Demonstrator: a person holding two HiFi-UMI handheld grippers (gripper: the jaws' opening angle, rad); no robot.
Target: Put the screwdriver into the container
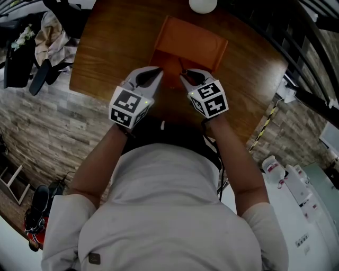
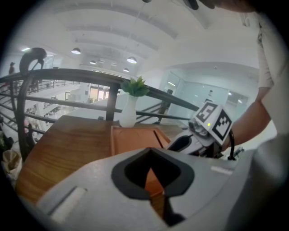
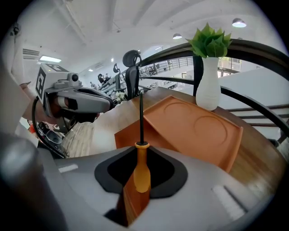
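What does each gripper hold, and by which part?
Right gripper grips the orange-handled black-shafted screwdriver by its handle; left gripper holds nothing.

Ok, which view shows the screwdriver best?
Right gripper view: the screwdriver stands between its jaws, orange handle and dark shaft plain. Head view shows at most a sliver of shaft; left gripper view shows none clearly.

Wooden table (image 1: 106, 47) bears orange container (image 1: 190, 45), white vase (image 1: 203, 5)

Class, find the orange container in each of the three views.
Head view: container, top centre.
Left gripper view: centre, just above the jaws.
Right gripper view: centre to right, behind the screwdriver.
Shared landmark: white vase behind it.
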